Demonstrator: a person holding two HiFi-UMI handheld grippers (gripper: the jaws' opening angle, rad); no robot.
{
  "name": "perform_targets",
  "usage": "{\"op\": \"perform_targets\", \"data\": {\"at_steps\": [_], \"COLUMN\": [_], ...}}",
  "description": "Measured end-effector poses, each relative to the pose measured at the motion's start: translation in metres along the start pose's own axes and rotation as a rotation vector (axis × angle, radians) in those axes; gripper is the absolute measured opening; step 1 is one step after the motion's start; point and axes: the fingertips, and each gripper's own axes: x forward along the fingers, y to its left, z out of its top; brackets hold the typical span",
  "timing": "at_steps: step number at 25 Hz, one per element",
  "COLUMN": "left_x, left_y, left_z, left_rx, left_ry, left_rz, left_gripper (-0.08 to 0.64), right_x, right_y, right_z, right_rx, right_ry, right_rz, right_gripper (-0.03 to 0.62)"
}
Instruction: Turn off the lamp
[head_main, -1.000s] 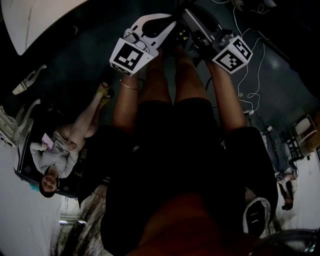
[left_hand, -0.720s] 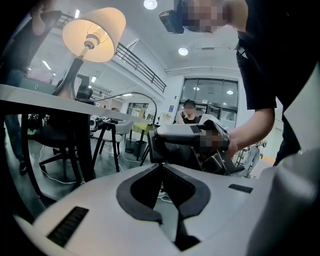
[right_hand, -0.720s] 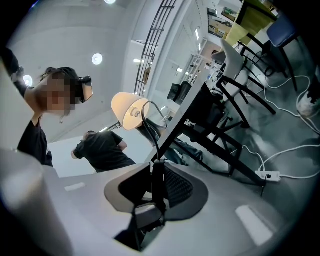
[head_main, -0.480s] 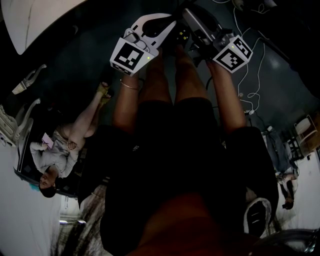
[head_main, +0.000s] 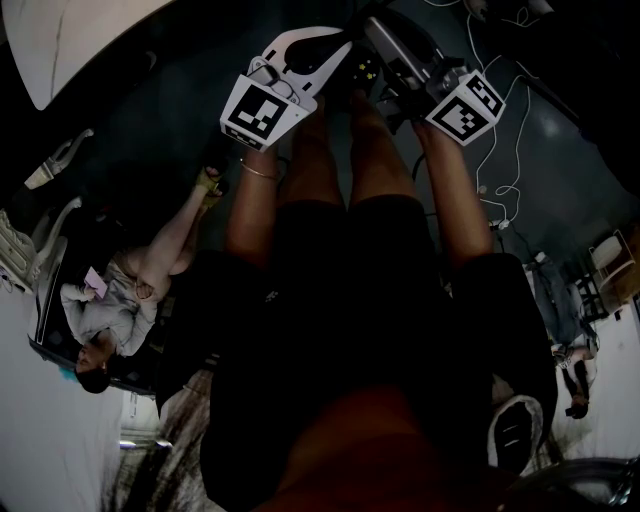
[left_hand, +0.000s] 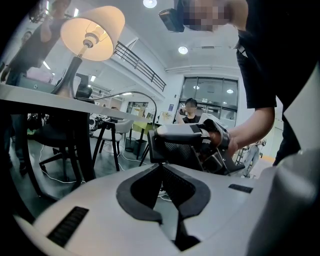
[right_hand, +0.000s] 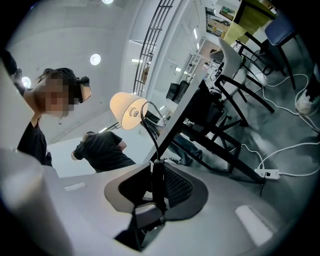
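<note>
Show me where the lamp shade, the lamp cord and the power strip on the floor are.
lamp shade (left_hand: 92, 32), left gripper view, on the middle of the glowing shade.
lamp cord (right_hand: 153, 143), right gripper view, on the black stretch just above the jaws.
power strip (right_hand: 268, 174), right gripper view, on its white body.
</note>
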Motion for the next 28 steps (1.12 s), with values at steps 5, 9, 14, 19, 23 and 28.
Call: {"op": "perform_targets", "data": {"at_steps": [5,9,14,19,23,28], "left_x": [-0.0005,-0.0014,-0.0020,-0.0018,-0.0013,-0.0011], "left_y": [-0.0012,-0.0013,-0.0008,-0.0012,-0.0009,-0.0006], "left_z": [-0.0004,-0.0010,-0.0010,0.0015,0.0001,-0.0003], "left_rx": [0.000,0.000,0.000,-0.014,-0.010,-0.007], "left_ry": [0.001,0.002,0.003,-0.010,-0.005,-0.003], "left_rz": [0.001,0.002,0.004,-0.001,0.006,0.007], "left_gripper": [0.023,0.023,0.023,0.023,0.022,0.022], "right_x": [-0.0008,-0.0004,0.0000,-0.0003,-0.0004,-0.0005], "right_y": [0.0005,0.0008,0.0007,0.0007,0.0001,-0.0003], "right_z": [-0.0008,-0.0015,-0.0019,-0.0004,-0.0009,-0.0010], "right_rx": [0.003,0.009,0.013,0.019,0.021,0.026], "right_ry": [0.002,0.002,0.001,-0.007,-0.005,-0.006], "right_rz": [0.001,0.003,0.004,0.010,0.009,0.009], "right_gripper": [0.074,0.074,0.074,0.074,0.074,0.073]}}
